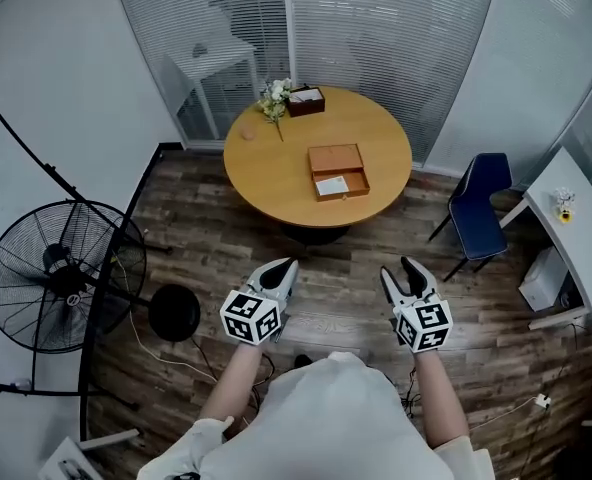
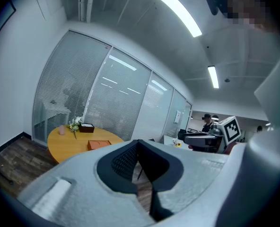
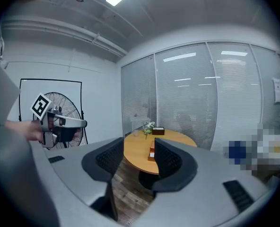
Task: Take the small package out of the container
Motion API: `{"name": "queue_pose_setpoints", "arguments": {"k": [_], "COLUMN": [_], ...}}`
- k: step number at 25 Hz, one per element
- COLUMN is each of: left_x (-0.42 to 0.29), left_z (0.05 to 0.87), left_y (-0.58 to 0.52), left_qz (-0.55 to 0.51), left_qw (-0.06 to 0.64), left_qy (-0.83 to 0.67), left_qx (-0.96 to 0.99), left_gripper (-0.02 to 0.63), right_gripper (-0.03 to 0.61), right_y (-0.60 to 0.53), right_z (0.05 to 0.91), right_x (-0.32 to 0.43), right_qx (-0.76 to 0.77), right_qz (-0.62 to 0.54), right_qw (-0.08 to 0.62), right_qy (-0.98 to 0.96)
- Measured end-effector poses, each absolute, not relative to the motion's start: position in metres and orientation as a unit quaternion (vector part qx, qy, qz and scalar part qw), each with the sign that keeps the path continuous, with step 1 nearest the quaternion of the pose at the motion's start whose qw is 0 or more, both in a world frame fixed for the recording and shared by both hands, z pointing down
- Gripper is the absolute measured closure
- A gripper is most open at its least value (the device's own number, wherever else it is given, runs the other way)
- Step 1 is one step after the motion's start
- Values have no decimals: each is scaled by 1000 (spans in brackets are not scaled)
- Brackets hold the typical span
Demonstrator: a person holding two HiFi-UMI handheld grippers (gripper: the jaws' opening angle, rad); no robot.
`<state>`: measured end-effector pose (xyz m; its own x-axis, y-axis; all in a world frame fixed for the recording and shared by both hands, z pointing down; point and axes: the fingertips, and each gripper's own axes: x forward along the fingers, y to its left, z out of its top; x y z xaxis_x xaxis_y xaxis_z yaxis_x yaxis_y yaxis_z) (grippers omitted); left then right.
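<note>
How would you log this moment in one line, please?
left gripper: jaws together, empty | right gripper: jaws apart, empty | both: short of round table | small package: in container, untouched

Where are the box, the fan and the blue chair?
box [image 1: 336, 158]: head view, on its brown top.
fan [image 1: 66, 276]: head view, middle of its grille.
chair [image 1: 476, 218]: head view, on its blue seat.
</note>
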<state>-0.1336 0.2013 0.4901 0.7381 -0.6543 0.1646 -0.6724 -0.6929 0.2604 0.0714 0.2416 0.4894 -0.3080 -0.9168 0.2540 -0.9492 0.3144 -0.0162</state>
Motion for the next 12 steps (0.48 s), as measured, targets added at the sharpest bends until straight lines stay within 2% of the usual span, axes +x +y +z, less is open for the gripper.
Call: {"name": "queue_pose_setpoints", "arguments": {"k": [12], "left_x": [-152], "left_z": [508], "left_y": [191], "left_qz": [41], "left_qw": [163], "left_qy": [-351], "left_qx": [921], "left_gripper": [595], "right_gripper": [391], "right_y": [241], "right_z": [507], "right_x": [63], "right_qx": [601], "right_qz": [102], "right_qw": [101], "right_qy": [-786]}}
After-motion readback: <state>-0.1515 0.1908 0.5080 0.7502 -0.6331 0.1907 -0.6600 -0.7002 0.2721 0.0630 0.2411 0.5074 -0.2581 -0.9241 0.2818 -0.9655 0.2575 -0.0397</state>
